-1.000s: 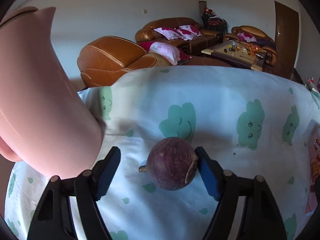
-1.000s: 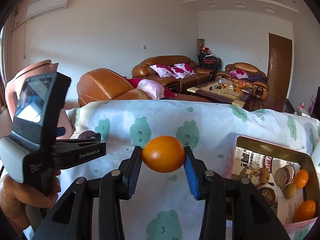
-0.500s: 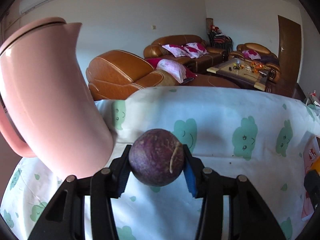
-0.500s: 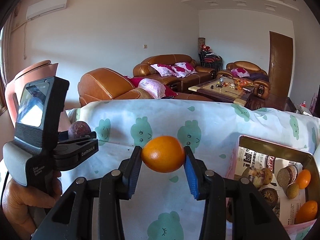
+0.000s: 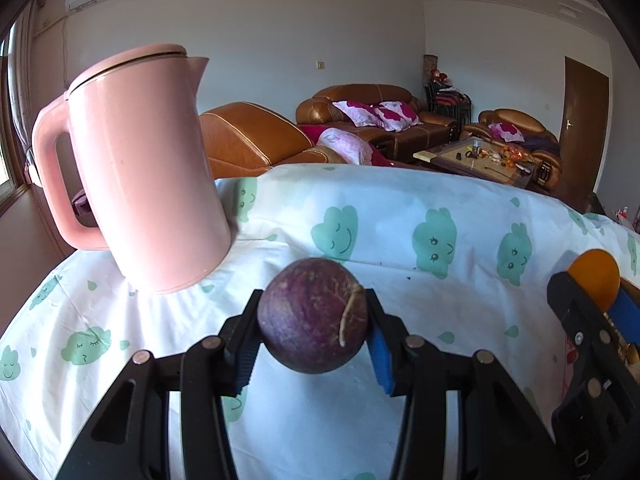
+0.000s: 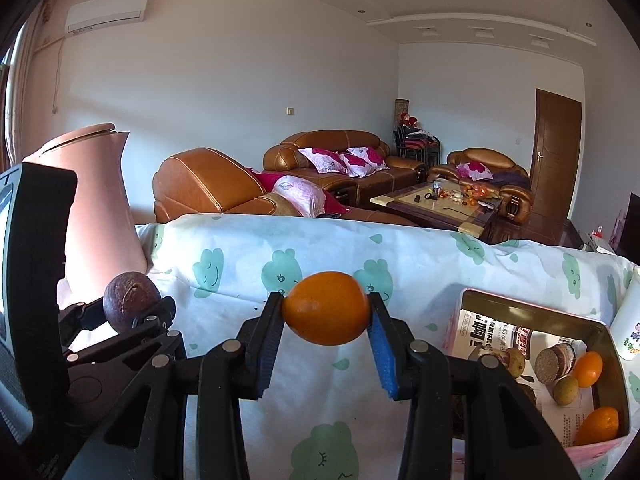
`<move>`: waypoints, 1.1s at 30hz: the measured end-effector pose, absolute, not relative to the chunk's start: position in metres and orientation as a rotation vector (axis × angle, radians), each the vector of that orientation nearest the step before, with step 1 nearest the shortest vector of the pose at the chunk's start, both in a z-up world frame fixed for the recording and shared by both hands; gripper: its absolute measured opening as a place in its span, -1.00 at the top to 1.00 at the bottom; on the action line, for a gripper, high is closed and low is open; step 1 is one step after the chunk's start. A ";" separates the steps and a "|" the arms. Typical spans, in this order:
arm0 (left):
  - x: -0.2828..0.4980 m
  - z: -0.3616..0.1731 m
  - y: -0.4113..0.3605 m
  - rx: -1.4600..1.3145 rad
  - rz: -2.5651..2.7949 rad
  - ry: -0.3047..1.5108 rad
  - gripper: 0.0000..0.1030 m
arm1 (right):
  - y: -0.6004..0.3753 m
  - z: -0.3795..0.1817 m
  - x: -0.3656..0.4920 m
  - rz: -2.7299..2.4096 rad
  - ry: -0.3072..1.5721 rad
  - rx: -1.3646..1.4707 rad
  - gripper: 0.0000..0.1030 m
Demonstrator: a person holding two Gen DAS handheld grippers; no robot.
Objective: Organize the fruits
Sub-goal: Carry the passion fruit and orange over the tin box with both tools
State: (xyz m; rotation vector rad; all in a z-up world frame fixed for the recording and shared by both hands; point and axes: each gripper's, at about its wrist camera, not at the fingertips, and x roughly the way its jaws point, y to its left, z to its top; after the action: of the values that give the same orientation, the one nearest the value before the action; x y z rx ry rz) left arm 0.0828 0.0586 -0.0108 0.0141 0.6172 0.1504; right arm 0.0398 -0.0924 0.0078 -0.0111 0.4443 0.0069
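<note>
Left gripper (image 5: 313,322): clamped on purple fruit (image 5: 312,315), held above the bench (image 5: 400,208) just right of pink kettle (image 5: 140,168). Right gripper (image 6: 326,312): clamped on orange (image 6: 326,308), held above the bench. Box (image 6: 520,304), right: two oranges and small fruits inside.

A family living room: brown leather sofas (image 6: 340,156) with pink-flowered cushions (image 6: 344,160) ring a cluttered coffee table (image 6: 436,204) at the far side, a wall air conditioner (image 6: 106,12) hangs at upper left, and a wooden door (image 6: 554,152) stands at right.
</note>
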 end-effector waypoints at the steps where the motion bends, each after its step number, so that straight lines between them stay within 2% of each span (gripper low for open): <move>1: 0.080 -0.010 0.057 0.019 0.152 0.608 0.05 | -0.094 0.008 0.038 0.005 0.445 -0.008 0.15; 33: 0.025 -0.003 0.019 0.027 0.073 0.540 0.05 | -0.132 0.009 -0.016 -0.020 0.439 -0.029 0.15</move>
State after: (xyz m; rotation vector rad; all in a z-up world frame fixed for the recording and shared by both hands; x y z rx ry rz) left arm 0.0252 0.0195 -0.0032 0.0267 0.5399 0.0734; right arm -0.0160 -0.1325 0.0091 -0.0293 0.4389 -0.0195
